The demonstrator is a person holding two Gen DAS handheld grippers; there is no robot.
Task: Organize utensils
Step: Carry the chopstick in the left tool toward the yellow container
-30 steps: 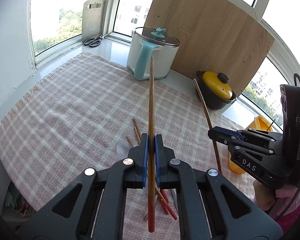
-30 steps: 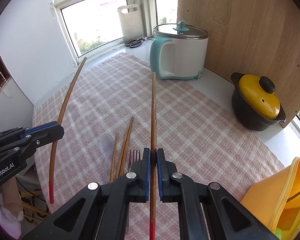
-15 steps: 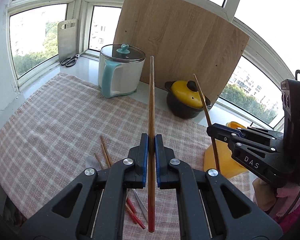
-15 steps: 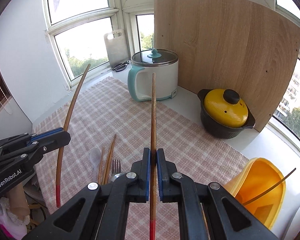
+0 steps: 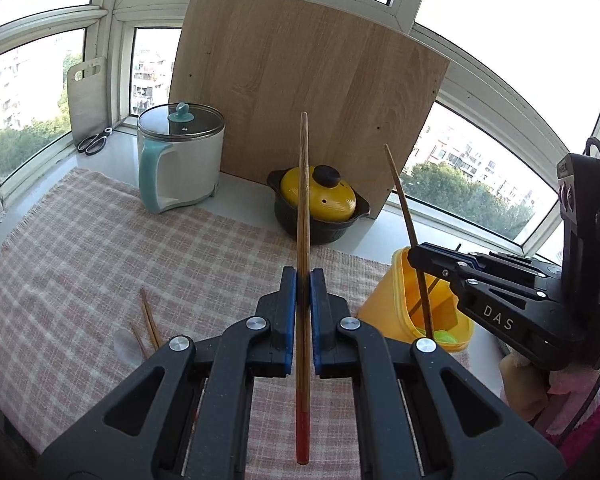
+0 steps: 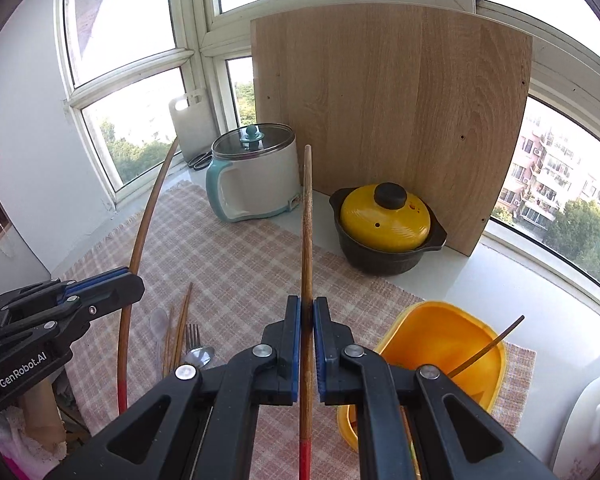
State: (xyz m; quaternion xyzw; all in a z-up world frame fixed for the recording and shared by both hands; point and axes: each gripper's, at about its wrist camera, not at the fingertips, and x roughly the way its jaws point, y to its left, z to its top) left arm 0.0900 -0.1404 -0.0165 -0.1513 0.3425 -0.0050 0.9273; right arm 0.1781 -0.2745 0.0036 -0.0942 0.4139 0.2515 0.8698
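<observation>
The left gripper [image 5: 302, 280] is clamped tight on a red-tipped chopstick [image 5: 302, 240] that runs straight up the middle of the left wrist view, its red end pointing back toward the camera. The right gripper [image 6: 307, 308] is closed the same way on a second chopstick [image 6: 307, 232], centred in the right wrist view. Seen from the left, that second stick slants down into the yellow bin [image 5: 404, 300] at lower right of the frame, where a thin skewer [image 6: 488, 346] already leans. Left of centre, near the bottom of the right view, more chopsticks [image 6: 180, 328], a fork [image 6: 193, 338] and a clear spoon [image 6: 158, 322] lie together on the pink checked cloth [image 6: 236, 248]. Behind the cloth stand a white cooker with a teal handle [image 6: 256, 184] and a yellow-lidded black pot [image 6: 384, 228], the pot against a leaning wooden board [image 6: 392, 100]. Scissors [image 5: 94, 142] and a pale cutting board [image 5: 86, 96] rest by the windows at upper left.
</observation>
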